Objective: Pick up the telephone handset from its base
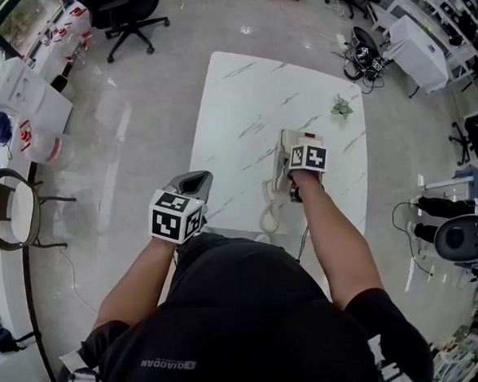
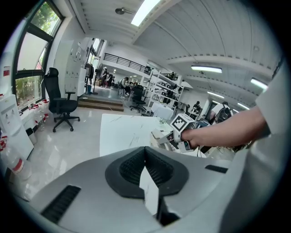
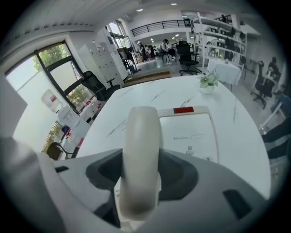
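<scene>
On the table [image 1: 241, 104], right side: base [image 1: 297, 141], with the handset [image 1: 281, 165] laid along its left edge.
Right gripper [image 3: 140, 161]: clamped on the handset's middle.
Left gripper [image 2: 146, 159]: pressed together, empty, held at the table's near-left edge.

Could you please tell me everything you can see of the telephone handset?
The telephone handset is cream-white, smooth plastic by its look, with a rounded far end. It runs along the left side of its base, on the white marbled table. The right gripper grips its middle, jaws closed against both sides. A coiled cord of the same colour trails from its near end onto the table. Whether it has lifted off the base cannot be told.
</scene>
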